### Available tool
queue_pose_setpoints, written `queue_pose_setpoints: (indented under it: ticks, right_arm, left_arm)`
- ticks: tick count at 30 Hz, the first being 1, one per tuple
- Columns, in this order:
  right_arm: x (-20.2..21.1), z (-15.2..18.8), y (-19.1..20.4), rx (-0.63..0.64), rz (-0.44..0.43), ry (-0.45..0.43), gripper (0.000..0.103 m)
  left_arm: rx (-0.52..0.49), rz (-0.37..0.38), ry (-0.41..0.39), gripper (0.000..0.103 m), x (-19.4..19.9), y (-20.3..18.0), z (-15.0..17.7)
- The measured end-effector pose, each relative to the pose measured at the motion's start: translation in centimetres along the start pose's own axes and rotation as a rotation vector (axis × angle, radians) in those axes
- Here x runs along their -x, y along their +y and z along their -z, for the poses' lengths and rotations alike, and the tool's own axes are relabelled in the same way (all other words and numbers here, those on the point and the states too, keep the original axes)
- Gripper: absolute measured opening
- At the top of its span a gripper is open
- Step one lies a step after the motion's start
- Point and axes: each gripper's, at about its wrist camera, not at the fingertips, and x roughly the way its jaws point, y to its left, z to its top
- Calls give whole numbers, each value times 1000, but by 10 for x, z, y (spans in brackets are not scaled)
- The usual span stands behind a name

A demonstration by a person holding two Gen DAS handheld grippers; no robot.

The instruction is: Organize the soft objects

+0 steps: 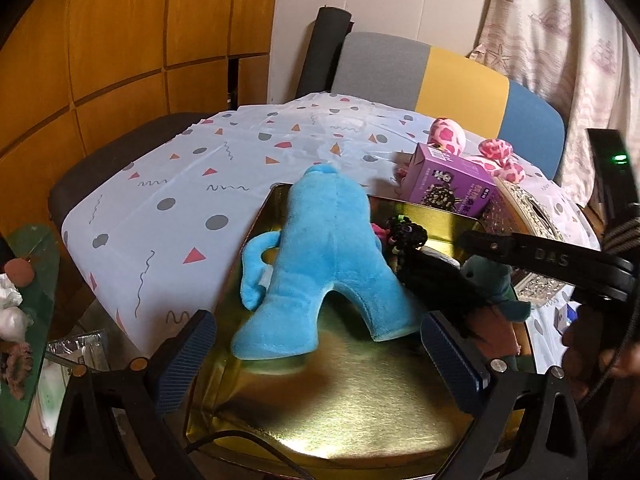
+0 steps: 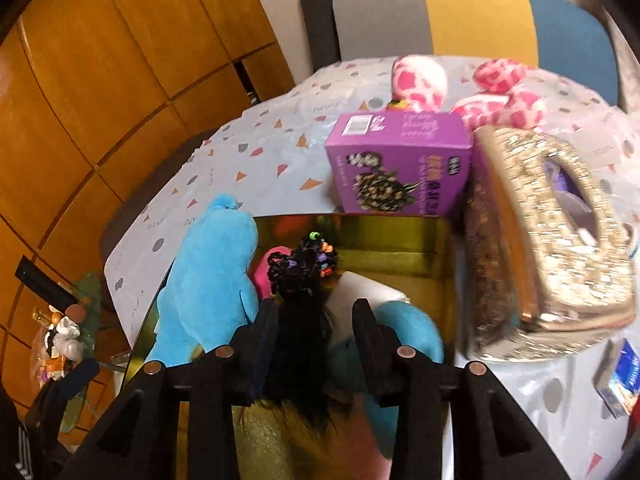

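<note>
A light blue plush toy [image 1: 324,264] lies face down in a gold tray [image 1: 344,400] on the table; it also shows in the right wrist view [image 2: 208,280]. My left gripper [image 1: 320,356] is open, its fingers on either side of the plush's legs, not touching. My right gripper [image 2: 316,328] is shut on a doll's black braided hair [image 2: 300,292] with coloured beads, over the tray [image 2: 400,240]. The doll [image 1: 424,256] lies in the tray beside a teal plush [image 1: 492,280]. A pink spotted plush [image 2: 480,92] lies at the table's far side.
A purple carton [image 2: 400,160] stands just behind the tray. A glittery gold tissue box [image 2: 552,240] sits to its right. The table wears a patterned white cloth [image 1: 180,184]. A multicoloured chair [image 1: 440,76] stands behind. Clutter sits on a low green surface [image 1: 24,304] at left.
</note>
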Motion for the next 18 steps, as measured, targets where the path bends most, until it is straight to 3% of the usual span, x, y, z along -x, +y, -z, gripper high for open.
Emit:
queue_pose_setpoints:
  ticks: [10,18]
  right_arm:
    - [54,16,-19,-1,49,-114,43]
    - [98,28,-67,-42,132,-184,43]
  left_arm:
    - [-54,13,-11,103,8,-18,3]
    - [-106,33,-12,103,13,-35,4]
